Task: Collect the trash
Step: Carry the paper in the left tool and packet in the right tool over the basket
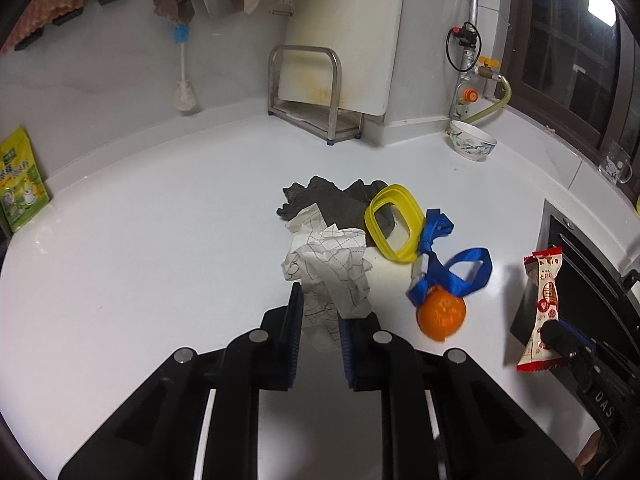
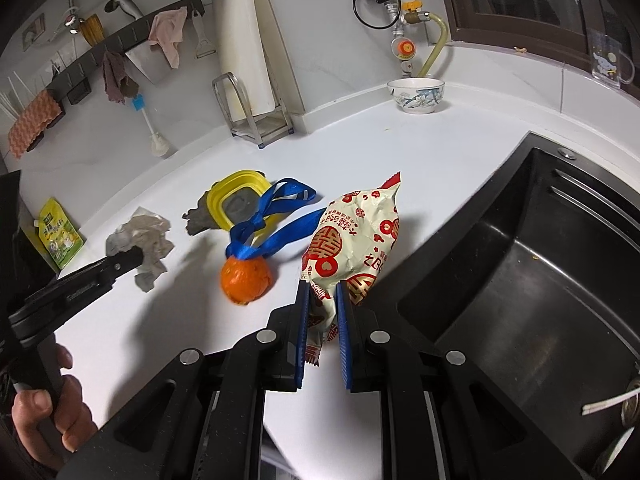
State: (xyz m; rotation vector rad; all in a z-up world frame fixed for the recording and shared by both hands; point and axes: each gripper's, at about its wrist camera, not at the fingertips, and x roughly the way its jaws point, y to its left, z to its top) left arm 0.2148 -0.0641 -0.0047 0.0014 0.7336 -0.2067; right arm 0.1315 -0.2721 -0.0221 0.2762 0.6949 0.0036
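White kitchen counter (image 1: 160, 240), tiled wall behind, black sink (image 2: 520, 280) at the right end.

Left to right:
- green pouch (image 1: 20, 180) leaning at the wall, far left
- bottle brush (image 1: 183, 76) hanging on the wall
- steel rack (image 1: 312, 92) with a white cutting board (image 1: 344, 32) standing in it
- crumpled paper (image 1: 332, 268) mid-counter; left tongs (image 1: 318, 320) straddle its near end, pads apparently closed on it, though contact on the left pad is hard to confirm from the left wrist view
- dark grey rag (image 1: 324, 200) just behind the paper, touching it
- yellow plastic frame (image 1: 394, 222) lying partly on the rag
- blue ribbon (image 1: 452, 268) running from the frame's edge down to an orange peel (image 1: 442, 314), draped on top of it
- patterned bowl (image 1: 472, 144) near the back wall, under the gas pipe (image 1: 472, 20)
- red-and-white snack wrapper (image 2: 356, 240) held off the counter, right tongs (image 2: 322, 304) clamped on its lower end, close to the sink edge
- clear cartoon mug (image 2: 610, 60) on the window ledge, far right
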